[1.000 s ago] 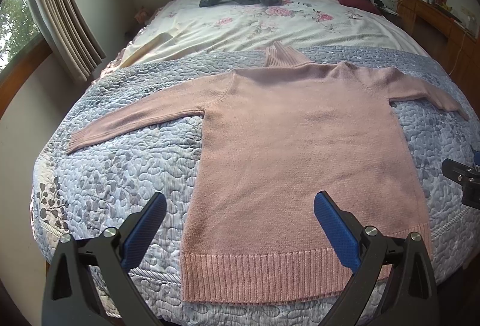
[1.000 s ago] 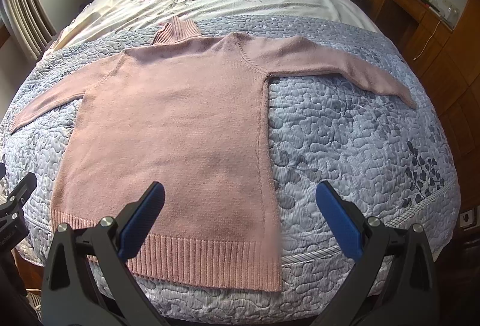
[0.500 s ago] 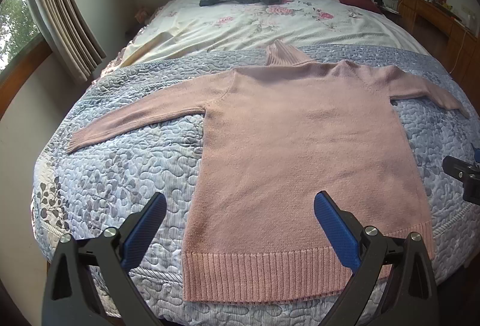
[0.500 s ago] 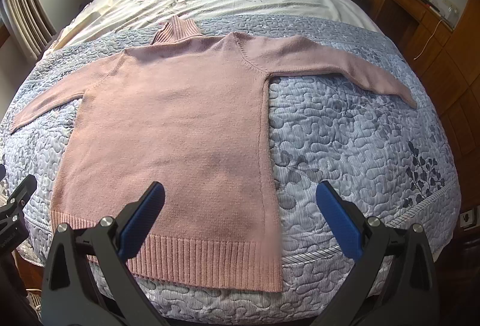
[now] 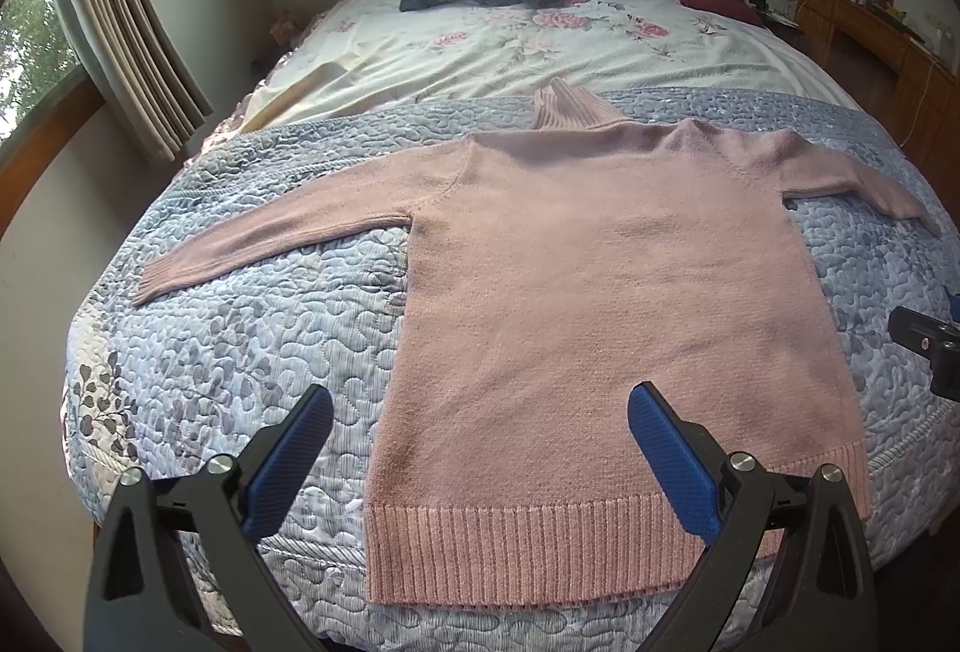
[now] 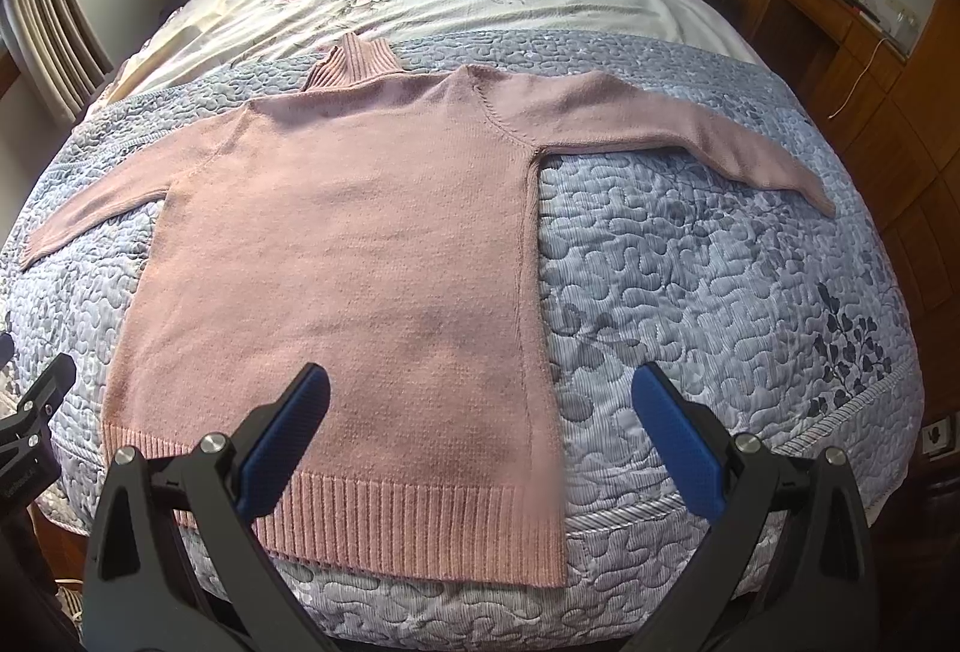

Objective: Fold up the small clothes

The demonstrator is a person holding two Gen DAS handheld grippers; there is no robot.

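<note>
1. Jaws: left gripper (image 5: pixel 480 448) and right gripper (image 6: pixel 480 424) both spread wide, empty, poised above the hem end of the garment.
2. Grey-blue quilted coverlet (image 5: pixel 228 352): bed surface beneath the work; smooth it only if it bunches.
3. Pink knitted long-sleeved sweater (image 5: pixel 600 292): flat, face-up or face-down unclear, centred on the coverlet, collar at 12 o'clock, unfolded.
4. Left sleeve (image 5: pixel 282 247): extended toward 9 o'clock. Judged first move: pinch the cuff, lay it across the body.
5. Right sleeve (image 6: pixel 678 135): toward 2 o'clock; fold likewise.
6. Ribbed hem (image 6: pixel 420 526): at 6 o'clock; lift both corners evenly last.
</note>
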